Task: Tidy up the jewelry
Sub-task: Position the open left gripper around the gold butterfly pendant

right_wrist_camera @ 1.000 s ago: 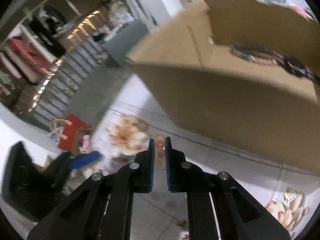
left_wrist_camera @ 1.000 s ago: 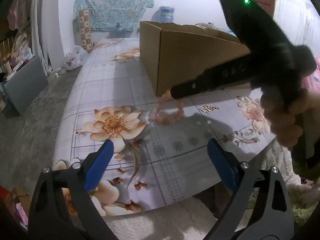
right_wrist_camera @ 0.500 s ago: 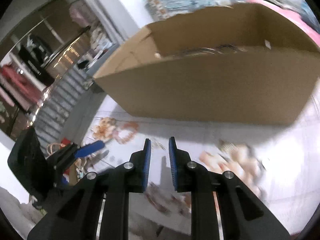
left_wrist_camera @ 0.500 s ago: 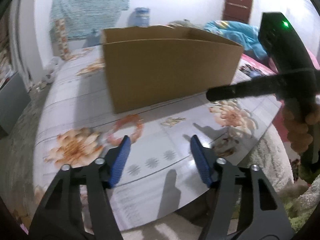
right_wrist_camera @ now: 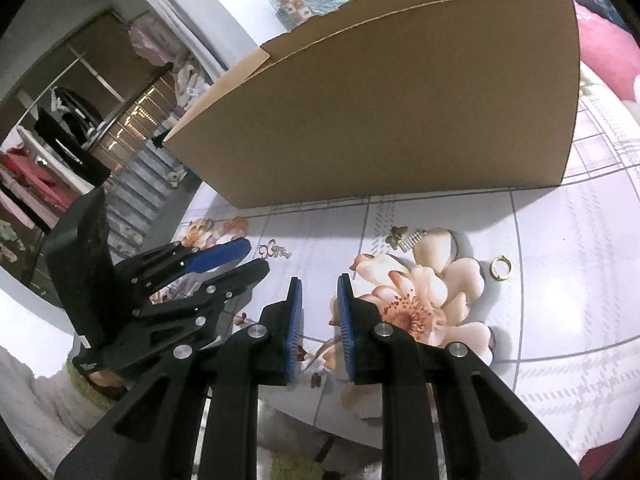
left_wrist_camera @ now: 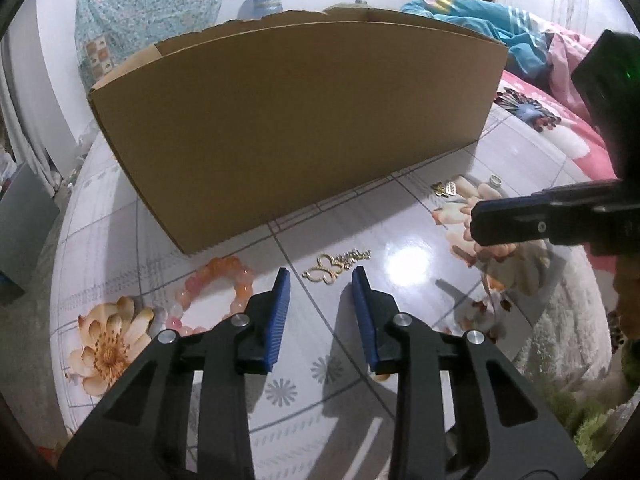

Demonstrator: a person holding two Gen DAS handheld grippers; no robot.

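A tall cardboard box [left_wrist_camera: 296,128] stands on the floral table; it also shows in the right wrist view [right_wrist_camera: 392,112]. A pink bead bracelet [left_wrist_camera: 212,292] lies left of my left gripper [left_wrist_camera: 320,280], which is open and empty just short of a gold butterfly pendant [left_wrist_camera: 334,268]. A gold hair clip [left_wrist_camera: 446,188] and a gold ring [left_wrist_camera: 496,180] lie further right. My right gripper [right_wrist_camera: 319,288] is open a little and empty over a printed flower; the clip [right_wrist_camera: 406,236], ring [right_wrist_camera: 500,268] and pendant [right_wrist_camera: 274,250] lie beyond it.
The table's near edge [left_wrist_camera: 460,420] meets white and green fluffy fabric. Pink and blue bedding [left_wrist_camera: 540,80] lies at the right. The right gripper's body [left_wrist_camera: 560,216] reaches in from the right. A clothes rack and stairs [right_wrist_camera: 80,152] stand at the left.
My left gripper has swung right and closed in on the box front and the butterfly pendant, its jaws narrower. My right gripper has let go of the bracelet, dropped lower and opened slightly.
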